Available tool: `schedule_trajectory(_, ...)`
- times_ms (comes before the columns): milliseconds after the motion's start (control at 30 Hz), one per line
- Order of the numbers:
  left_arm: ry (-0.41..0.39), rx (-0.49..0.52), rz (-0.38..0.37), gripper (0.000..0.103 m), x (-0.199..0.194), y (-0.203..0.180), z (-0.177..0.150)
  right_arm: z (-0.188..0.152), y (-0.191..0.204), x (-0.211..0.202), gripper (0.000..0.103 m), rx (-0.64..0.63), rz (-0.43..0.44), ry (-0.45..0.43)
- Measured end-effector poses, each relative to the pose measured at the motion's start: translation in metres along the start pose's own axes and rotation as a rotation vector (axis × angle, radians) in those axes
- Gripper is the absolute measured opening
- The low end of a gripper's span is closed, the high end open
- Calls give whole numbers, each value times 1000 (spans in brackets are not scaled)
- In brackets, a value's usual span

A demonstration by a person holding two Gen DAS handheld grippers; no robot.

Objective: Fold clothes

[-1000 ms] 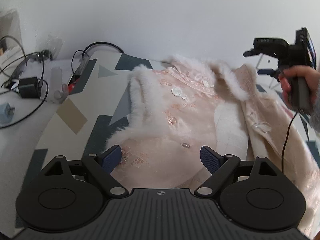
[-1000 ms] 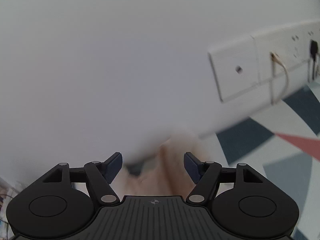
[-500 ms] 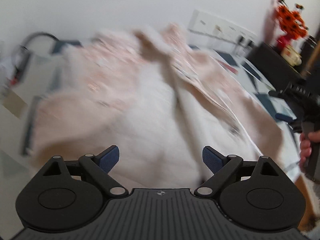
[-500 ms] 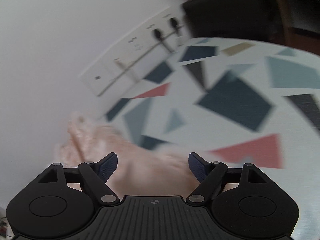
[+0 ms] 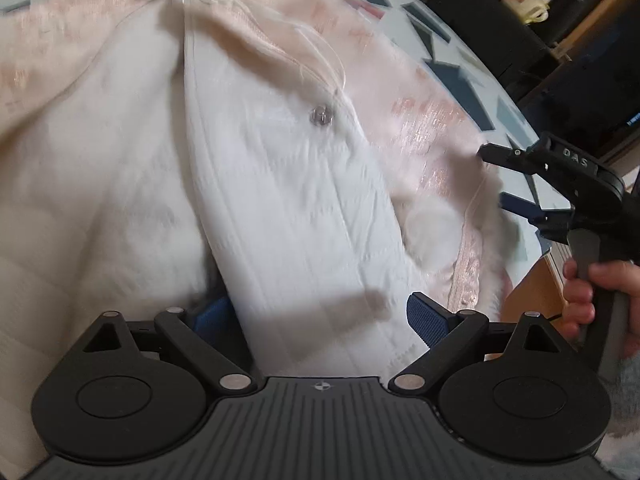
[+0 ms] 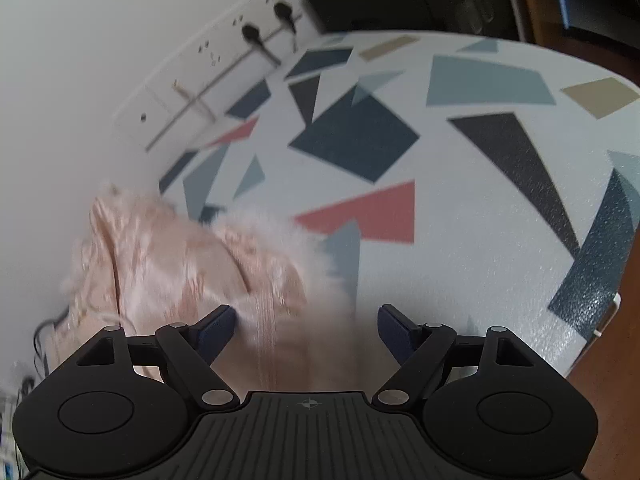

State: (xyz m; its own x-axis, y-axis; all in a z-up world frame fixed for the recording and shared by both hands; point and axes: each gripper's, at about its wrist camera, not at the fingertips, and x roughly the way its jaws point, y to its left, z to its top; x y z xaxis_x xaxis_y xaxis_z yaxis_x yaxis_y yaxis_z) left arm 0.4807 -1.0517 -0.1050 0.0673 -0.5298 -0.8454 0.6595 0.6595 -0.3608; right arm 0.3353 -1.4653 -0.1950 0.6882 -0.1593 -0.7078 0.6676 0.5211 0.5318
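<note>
- The pink fur-trimmed coat [image 5: 248, 152] lies spread on the patterned table [image 6: 460, 208], opened so its white quilted lining faces up; it fills nearly the whole space ahead of the left gripper [image 5: 316, 316].
- The left gripper's jaws stand wide apart, released, holding nothing. The lining's front panel runs straight between them: one fingertip is half hidden behind its left edge, the other sits just beside its right edge.
- The panel's long axis runs away from the left gripper, forward and slightly to the left, past the clear snap button [image 5: 321, 115], toward the collar.
- The right gripper [image 6: 308, 326] is also released, jaws spread with nothing clamped. The coat's pink fabric and fur edge [image 6: 280, 228] lie ahead and to its left, reaching in between the fingers at the left one; bare table lies ahead and right.
- In the left wrist view, the right gripper [image 5: 520, 184] sits at the coat's right-hand hem, off to the left gripper's right.
- Judgement: the left gripper is nearer the panel and already straddles it, so closing there looks like the shortest move; the right is placed for the outer hem.
</note>
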Motion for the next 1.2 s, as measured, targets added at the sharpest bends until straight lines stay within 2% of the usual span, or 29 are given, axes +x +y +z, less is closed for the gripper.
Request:
schedule_trajectory(67,14,3,-17,84,0,-4,1,-5,3,-1,76,-23,17,26)
schedule_trajectory(133,9,12,-11,55,-3,-8,2,-9,5,-1,74,-38,37,53)
schedule_trajectory(167,0,22,-4,45,-5,-10,3,-9,6,-1,67,-32,60,72)
schedule_trajectory(200,-10,28,0,24,-8,-11,4,-10,6,0,61,-25,86,94)
schedule_trajectory(233,-19,26,-6,12,-10,-11,6,-11,6,1,45,-18,113,116)
schedule_trajectory(267,-32,21,-13,11,-14,-10,7,-9,8,0,17,-19,142,129)
schedule_trajectory(300,-51,12,-26,9,-19,-8,9,-8,9,-1,13,-22,171,138)
schedule_trajectory(400,-133,1,-63,6,-39,-9,15,0,18,-8,11,-44,254,146)
schedule_trajectory(467,-202,0,-90,6,-56,-9,23,14,28,-20,11,-52,312,116)
schedule_trajectory(567,-318,48,-49,6,-86,-10,46,40,46,-33,11,-39,421,55)
schedule_trajectory(667,-426,98,42,6,-108,-6,83,68,80,-29,11,-76,513,15)
schedule_trajectory(733,-503,94,121,6,-122,3,108,80,112,-16,12,-122,558,1)
schedule_trajectory(800,-553,63,224,6,-132,21,130,86,146,1,27,-162,591,-2)
schedule_trajectory(867,-547,-7,322,6,-129,49,144,86,166,18,54,-162,569,21)
schedule_trajectory(933,-487,-81,409,7,-116,80,147,85,177,31,59,-151,543,43)
schedule_trajectory(1000,-371,-115,479,12,-91,104,140,79,172,37,60,-122,527,60)
schedule_trajectory(1067,-244,-115,513,39,-66,113,125,68,154,39,63,-75,503,74)
schedule_trajectory(1100,-228,-102,517,66,-60,110,114,61,142,39,64,-51,487,80)
schedule_trajectory(1133,-212,-88,520,74,-53,107,103,54,130,39,64,-38,462,85)
schedule_trajectory(1200,-222,-46,511,74,-50,96,84,38,106,38,64,-19,404,94)
